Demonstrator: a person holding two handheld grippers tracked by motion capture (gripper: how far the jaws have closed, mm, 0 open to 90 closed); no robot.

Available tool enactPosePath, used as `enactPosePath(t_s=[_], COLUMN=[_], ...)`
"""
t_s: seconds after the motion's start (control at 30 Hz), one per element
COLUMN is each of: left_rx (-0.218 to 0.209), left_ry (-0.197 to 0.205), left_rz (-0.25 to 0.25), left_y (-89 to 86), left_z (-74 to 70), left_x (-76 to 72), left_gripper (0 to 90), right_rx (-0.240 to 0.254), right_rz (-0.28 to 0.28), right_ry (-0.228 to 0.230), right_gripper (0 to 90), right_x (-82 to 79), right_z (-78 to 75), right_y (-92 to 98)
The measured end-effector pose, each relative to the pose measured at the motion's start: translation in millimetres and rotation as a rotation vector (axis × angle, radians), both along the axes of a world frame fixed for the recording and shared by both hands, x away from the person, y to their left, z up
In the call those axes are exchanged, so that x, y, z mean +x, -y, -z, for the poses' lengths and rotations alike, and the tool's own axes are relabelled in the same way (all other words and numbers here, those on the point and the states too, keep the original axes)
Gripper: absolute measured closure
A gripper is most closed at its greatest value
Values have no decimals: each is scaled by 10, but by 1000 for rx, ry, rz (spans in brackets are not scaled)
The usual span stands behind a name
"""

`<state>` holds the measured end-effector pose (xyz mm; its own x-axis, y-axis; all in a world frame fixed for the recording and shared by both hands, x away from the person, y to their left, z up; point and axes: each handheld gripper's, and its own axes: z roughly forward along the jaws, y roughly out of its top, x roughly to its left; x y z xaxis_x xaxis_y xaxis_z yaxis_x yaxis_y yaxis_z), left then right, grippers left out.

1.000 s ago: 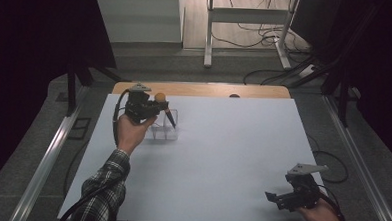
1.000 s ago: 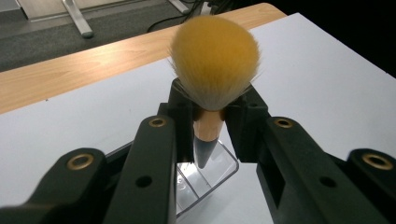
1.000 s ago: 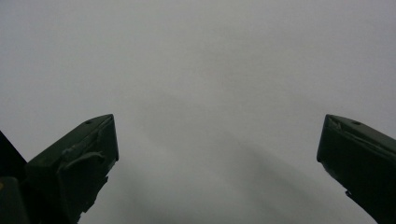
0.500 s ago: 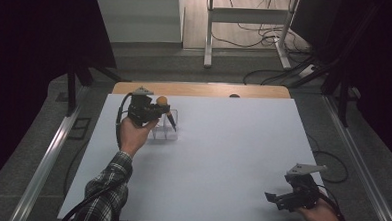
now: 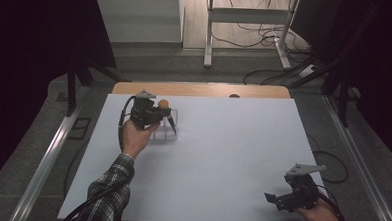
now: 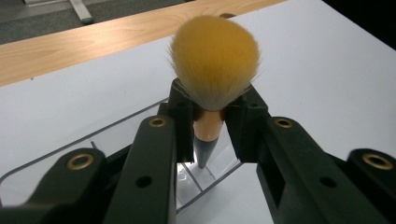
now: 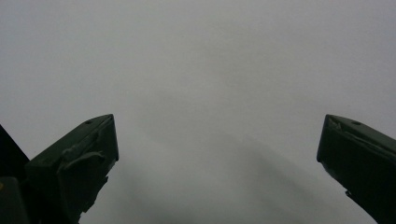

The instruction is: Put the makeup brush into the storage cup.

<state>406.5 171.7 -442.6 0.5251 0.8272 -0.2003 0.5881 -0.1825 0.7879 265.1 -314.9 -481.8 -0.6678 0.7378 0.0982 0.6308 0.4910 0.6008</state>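
L gripper [image 6: 208, 123] clamped on brush [image 6: 214, 65], handle tip over clear tray [image 5: 165, 129] at counter [image 5: 232, 157] 10 o'clock. My worry: tip catches divider, tray skids. R gripper [image 5: 280, 200] wide, empty, 5 o'clock.

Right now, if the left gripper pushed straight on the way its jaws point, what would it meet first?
Probably the clear plastic divided tray: the left gripper, shut on the yellow-bristled brush, points down over its compartments, brush tip leading. Depth is uncertain.
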Motion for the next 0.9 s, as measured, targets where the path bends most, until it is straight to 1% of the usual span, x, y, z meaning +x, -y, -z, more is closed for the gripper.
enactPosePath(t_s=[0.13,0.2,0.23,0.27,0.3,0.33,0.37,0.47,0.53,0.6,0.63,0.7,0.77,0.83,0.9], left_rx=[-12,-3,-7,-3,-9,-12,-21,-18,-22,-14,-4,-4,-4,0,8], left_ry=[-4,2,-4,4,10,9,4,19,13,2,1,-12,-18,-25,-30], left_rz=[-7,-14,-15,-22,-32,-34,-34,-40,-39,-42,-39,-30,-30,-10,-6], left_y=[-17,-34,-43,-55,-61,-73,-82,-107,-119,-121,-127,-137,-146,-158,-156], left_z=[7,7,8,4,1,-4,-6,-20,-24,-24,-23,-16,-10,0,4], left_x=[3,4,9,9,11,19,26,33,45,55,58,59,55,51,42], left_gripper=[734,730,722,703,613,516,438,306,215,126,99,71,59,45,37], right_rx=[-1,-2,-2,-3,-3,-4,-4,-5,-7,-8,-7,-7,-8,-8,-7], right_rz=[0,-1,-1,-1,-2,-3,-3,-4,-4,-4,-4,-4,-2,-3,-2], right_ry=[-2,-2,-2,-2,-2,-1,-1,-1,-3,-3,-3,-2,-2,-2,-1], right_gripper=[0,0,0,0,0,0,0,0,0,0,0,0,0,0,0], right_x=[-1,-2,-1,-1,-2,-1,-1,-1,-2,-2,-3,-2,-2,-2,-2], right_z=[0,1,1,1,1,2,2,4,3,3,3,3,3,3,2], right_y=[-2,-3,-3,-4,-4,-4,-4,-6,-7,-8,-8,-7,-8,-7,-6])
